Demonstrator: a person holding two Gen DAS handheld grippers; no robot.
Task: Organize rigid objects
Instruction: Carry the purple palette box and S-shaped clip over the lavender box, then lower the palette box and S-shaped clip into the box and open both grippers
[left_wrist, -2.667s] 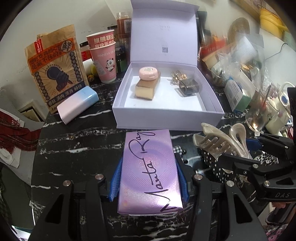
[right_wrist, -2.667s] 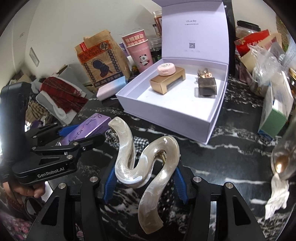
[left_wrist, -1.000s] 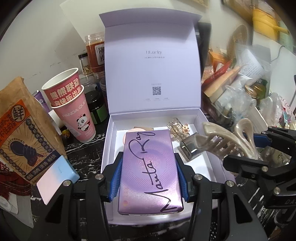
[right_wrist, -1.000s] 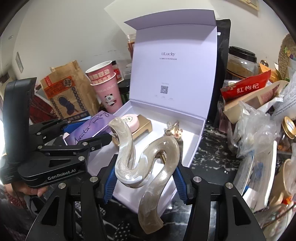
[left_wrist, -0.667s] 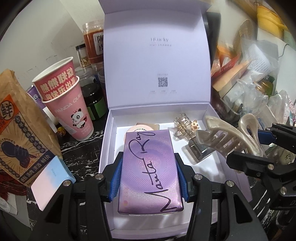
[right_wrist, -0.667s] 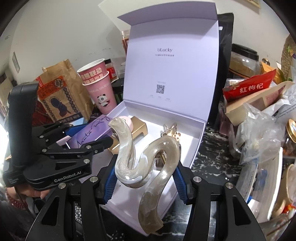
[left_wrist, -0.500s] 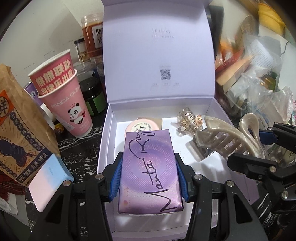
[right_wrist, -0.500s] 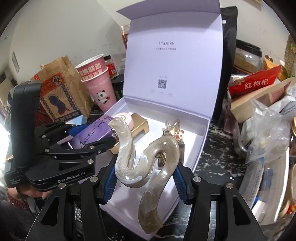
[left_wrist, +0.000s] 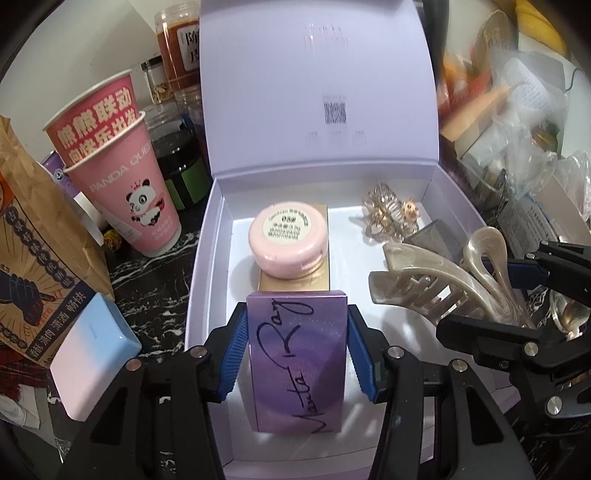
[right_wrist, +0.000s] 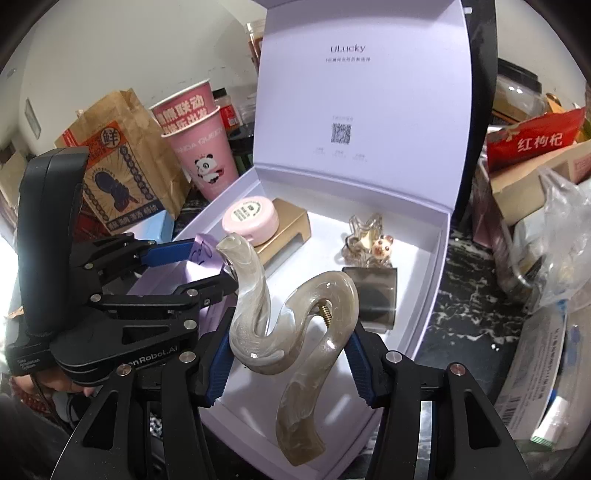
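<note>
**Two items held over the open gift box**

Left wrist view: the purple box (left_wrist: 297, 360), lettered in black script, is clamped across its narrow sides between the blue pads of the left gripper (left_wrist: 297, 354), so the long face lies flat and can be lowered as it is. It is held over the near part of the lavender gift box (left_wrist: 207, 266), whose lid stands upright at the back and leaves the tray clear from above. Further in, a pink round compact (left_wrist: 288, 242) is stacked on a gold box (left_wrist: 321, 284), which keeps that pair to one spot along the left side. A small gold hair clip (left_wrist: 391, 216) and a dark grey box (left_wrist: 434, 238) are kept at the far right. The bare floor in front appears to be the spot meant for the purple box.

Right wrist view: the pearl claw clip (right_wrist: 291, 325) is gripped at its curved handles by the right gripper (right_wrist: 286, 356), teeth pointing away, which seems to leave the toothed end free to be set down first. It is held above the near right part of the tray, in front of the dark grey box (right_wrist: 373, 299). The left gripper (right_wrist: 184, 266) is seen just beside it, so both items are probably meant to be lowered side by side without touching.
</note>
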